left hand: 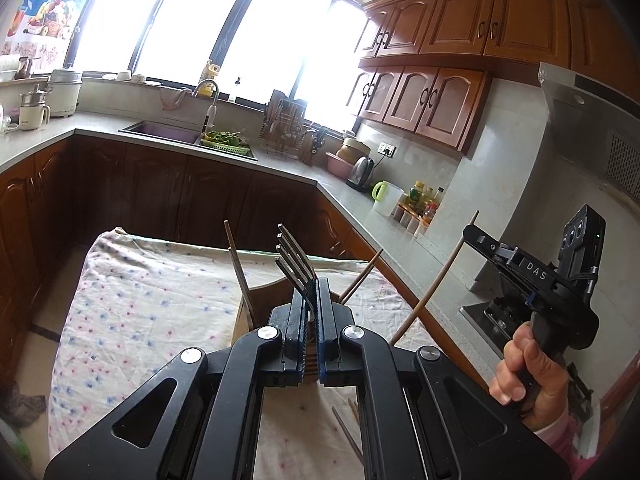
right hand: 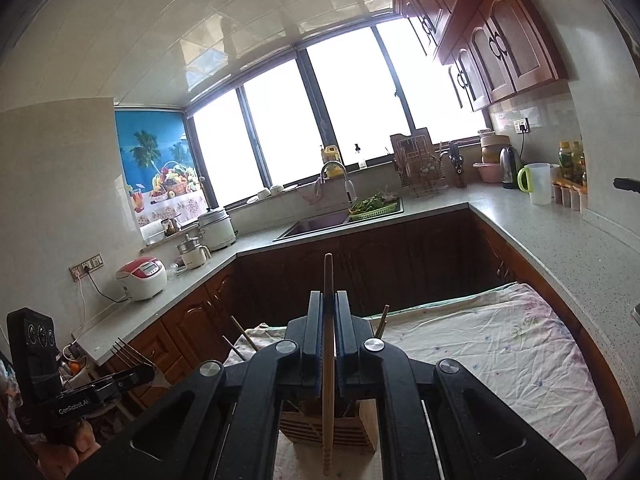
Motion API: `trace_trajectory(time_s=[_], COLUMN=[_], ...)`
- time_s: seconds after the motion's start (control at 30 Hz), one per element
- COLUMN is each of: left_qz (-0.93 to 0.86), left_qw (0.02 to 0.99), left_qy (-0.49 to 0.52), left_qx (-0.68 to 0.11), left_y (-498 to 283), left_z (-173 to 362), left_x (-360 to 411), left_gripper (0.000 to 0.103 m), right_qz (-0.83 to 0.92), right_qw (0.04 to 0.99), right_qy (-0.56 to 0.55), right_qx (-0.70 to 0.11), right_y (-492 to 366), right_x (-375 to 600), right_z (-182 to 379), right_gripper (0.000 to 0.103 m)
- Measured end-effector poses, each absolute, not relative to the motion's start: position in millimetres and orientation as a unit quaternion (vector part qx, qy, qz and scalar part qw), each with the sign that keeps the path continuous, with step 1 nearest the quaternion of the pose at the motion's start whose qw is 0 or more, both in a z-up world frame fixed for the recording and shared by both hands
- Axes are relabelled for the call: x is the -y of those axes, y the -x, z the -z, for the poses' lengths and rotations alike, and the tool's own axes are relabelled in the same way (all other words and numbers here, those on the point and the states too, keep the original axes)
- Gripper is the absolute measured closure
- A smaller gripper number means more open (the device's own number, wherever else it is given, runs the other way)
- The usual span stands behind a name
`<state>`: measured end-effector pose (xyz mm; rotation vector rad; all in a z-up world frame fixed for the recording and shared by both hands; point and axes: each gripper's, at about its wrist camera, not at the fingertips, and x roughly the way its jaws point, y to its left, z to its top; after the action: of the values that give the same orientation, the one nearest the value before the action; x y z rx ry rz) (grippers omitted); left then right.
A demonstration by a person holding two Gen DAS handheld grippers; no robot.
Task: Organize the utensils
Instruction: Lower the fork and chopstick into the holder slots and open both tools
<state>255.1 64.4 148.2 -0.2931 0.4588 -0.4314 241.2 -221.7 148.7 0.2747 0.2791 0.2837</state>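
My left gripper (left hand: 310, 285) is shut on a metal fork (left hand: 294, 258), whose tines point up and away. My right gripper (right hand: 329, 297) is shut on a single wooden chopstick (right hand: 328, 280) that runs upright between its pads. Below both sits a wooden utensil holder (right hand: 304, 428) on the flowered cloth (right hand: 500, 360), with several chopsticks (left hand: 240, 268) leaning in it. In the left wrist view the right gripper (left hand: 470, 234) hangs to the right with its chopstick (left hand: 432, 284) slanting down. In the right wrist view the left gripper (right hand: 136, 376) shows at lower left with the fork (right hand: 128, 354).
Loose chopsticks (left hand: 348, 432) lie on the cloth near me. Grey counters (right hand: 560, 240) wrap round the room with a sink (right hand: 316, 226), dish rack (right hand: 420, 168), kettle (right hand: 508, 166), jug (right hand: 536, 184) and rice cooker (right hand: 142, 276). Wooden cabinets (left hand: 440, 100) hang above.
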Motion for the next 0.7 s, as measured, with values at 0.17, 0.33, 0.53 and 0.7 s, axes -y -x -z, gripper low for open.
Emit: trace_trajectory(time_s=[0.17,0.33,0.53,0.7], left_qz=[0.201,0.188,0.181,0.185], left_qw=[0.942,0.941,0.931,0.925], left_qy=[0.145,0.153,0.176,0.177], left_qx=[-0.224,-0.235,-0.263,-0.283], left_y=[-283,-310,-334,-342], left_z=[-147,-134,-104,-84], left_x=[-64,-62,-62,-53], left_gripper=[0.100,0.100,0.100,0.100], right_qz=[-0.129,-0.119,-0.106,-0.106], right_qw=[0.973,0.975,0.974,0.971], right_qy=[-0.147,-0.154,-0.166,-0.183], right_qx=[-0.122,-0.110,-0.110,-0.115], right_y=[-262,-282,-302,-311], right_x=[223,222,227,231], right_z=[-157,-154,-135,-113], right_gripper=[0.098,0.098,0.098,0.098])
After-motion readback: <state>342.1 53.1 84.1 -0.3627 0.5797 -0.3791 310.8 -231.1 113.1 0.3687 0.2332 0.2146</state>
